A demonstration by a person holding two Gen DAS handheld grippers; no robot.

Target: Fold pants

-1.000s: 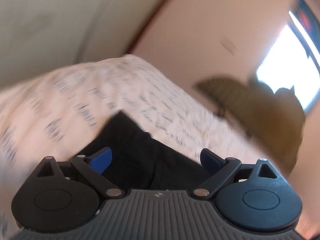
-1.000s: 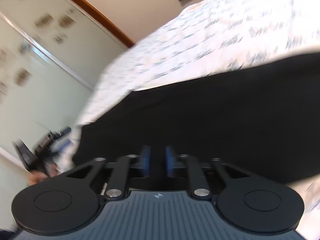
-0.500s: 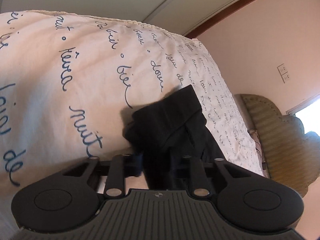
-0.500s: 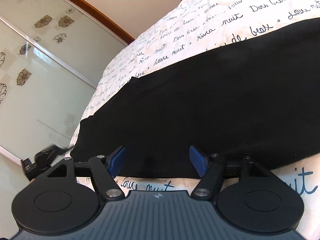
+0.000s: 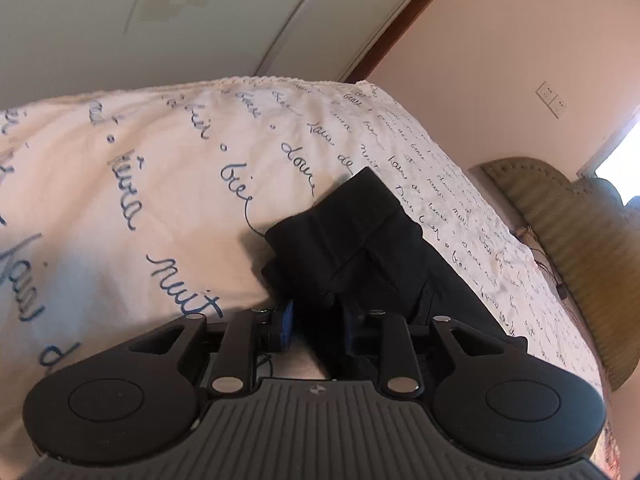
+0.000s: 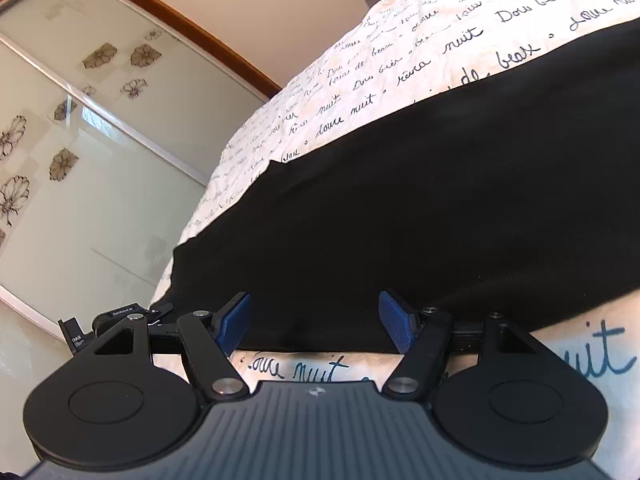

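Observation:
Black pants (image 6: 400, 208) lie flat on a white bedsheet with dark blue script (image 6: 360, 92). In the right wrist view my right gripper (image 6: 316, 320) is open, its blue pads on either side of the pants' near edge, low over the sheet. In the left wrist view my left gripper (image 5: 316, 324) is shut on a bunched, lifted corner of the pants (image 5: 352, 240), which rise in a fold above the sheet (image 5: 140, 184).
A sliding wardrobe door with flower prints (image 6: 80, 128) stands beyond the bed's end. A padded olive headboard (image 5: 568, 248) and a pink wall with a socket (image 5: 552, 96) lie at the other end. A bright window (image 5: 620, 160) is at far right.
My left gripper has closed on the pants' corner and holds it up. My right gripper has opened from shut and now straddles the pants' edge.

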